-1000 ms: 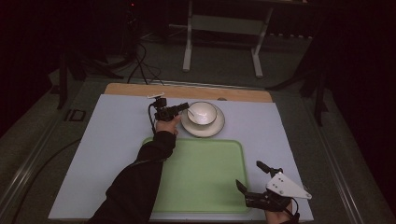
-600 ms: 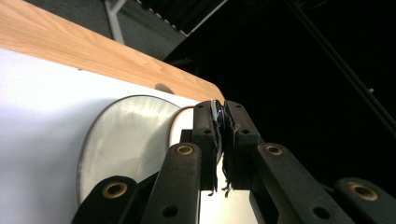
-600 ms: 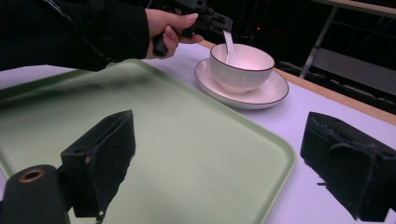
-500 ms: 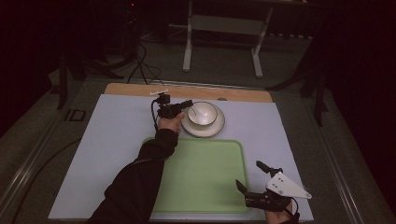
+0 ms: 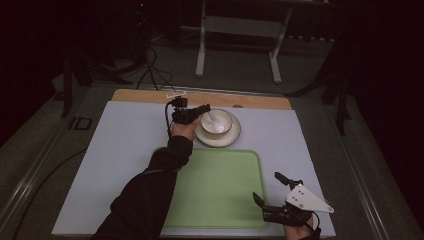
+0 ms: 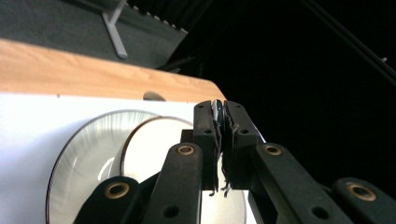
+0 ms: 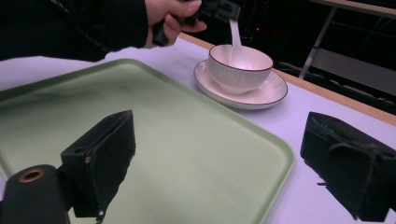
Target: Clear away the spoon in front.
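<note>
Two black jaws are standing wide apart at the bottom, over a green tray (image 7: 187, 154). Past the tray, a white bowl (image 7: 240, 67) is sitting on a white saucer (image 7: 271, 95). A hand (image 7: 170, 18) is holding the other gripper (image 7: 219, 9), which is pinching a white spoon (image 7: 237, 44). The spoon is dipping into the bowl.

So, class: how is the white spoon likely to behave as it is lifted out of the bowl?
The spoon looks glossy and ceramic-like, so probably stiff, brittle and slippery. The left gripper pinches only its thin handle tip, so it may pivot or slip. It stands in the bowl, so a knock might chip either.
</note>
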A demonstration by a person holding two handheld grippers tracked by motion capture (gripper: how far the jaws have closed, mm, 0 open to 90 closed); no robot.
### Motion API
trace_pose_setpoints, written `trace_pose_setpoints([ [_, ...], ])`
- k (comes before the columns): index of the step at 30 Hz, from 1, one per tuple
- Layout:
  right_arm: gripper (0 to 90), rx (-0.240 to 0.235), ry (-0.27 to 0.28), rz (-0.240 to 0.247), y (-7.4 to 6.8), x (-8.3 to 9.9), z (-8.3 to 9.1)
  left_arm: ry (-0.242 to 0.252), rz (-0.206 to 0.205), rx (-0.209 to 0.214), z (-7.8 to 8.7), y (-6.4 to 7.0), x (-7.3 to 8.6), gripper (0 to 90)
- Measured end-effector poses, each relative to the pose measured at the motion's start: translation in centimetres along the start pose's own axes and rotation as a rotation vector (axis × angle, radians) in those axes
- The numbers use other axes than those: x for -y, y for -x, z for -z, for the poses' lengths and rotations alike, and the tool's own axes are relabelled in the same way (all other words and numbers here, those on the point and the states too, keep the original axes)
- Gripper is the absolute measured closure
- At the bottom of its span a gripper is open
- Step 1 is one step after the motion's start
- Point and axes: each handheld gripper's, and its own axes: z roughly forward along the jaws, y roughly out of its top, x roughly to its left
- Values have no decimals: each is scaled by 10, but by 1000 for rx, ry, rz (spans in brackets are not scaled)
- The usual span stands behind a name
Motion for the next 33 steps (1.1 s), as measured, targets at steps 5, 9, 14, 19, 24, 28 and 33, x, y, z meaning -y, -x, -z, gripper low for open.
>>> trace_pose_setpoints([
  [5,103,0,0,2,0,0,0,0,-37,18,10,17,-15,848],
  [9,102,0,-2,1,0,0,-1,-15,-50,15,17,28,-26,848],
  [14,102,0,0,-4,1,0,-1,-27,-95,21,29,41,-35,848],
  [19,102,2,6,-1,1,0,0,-49,-132,33,42,52,-43,848],
  [24,102,2,8,-3,0,0,0,-88,-166,33,55,66,-48,848],
  [28,102,3,9,1,0,-1,0,-115,-200,44,68,77,-52,848],
  [33,102,2,7,2,-1,-1,-1,-154,-240,40,84,90,-57,848],
])
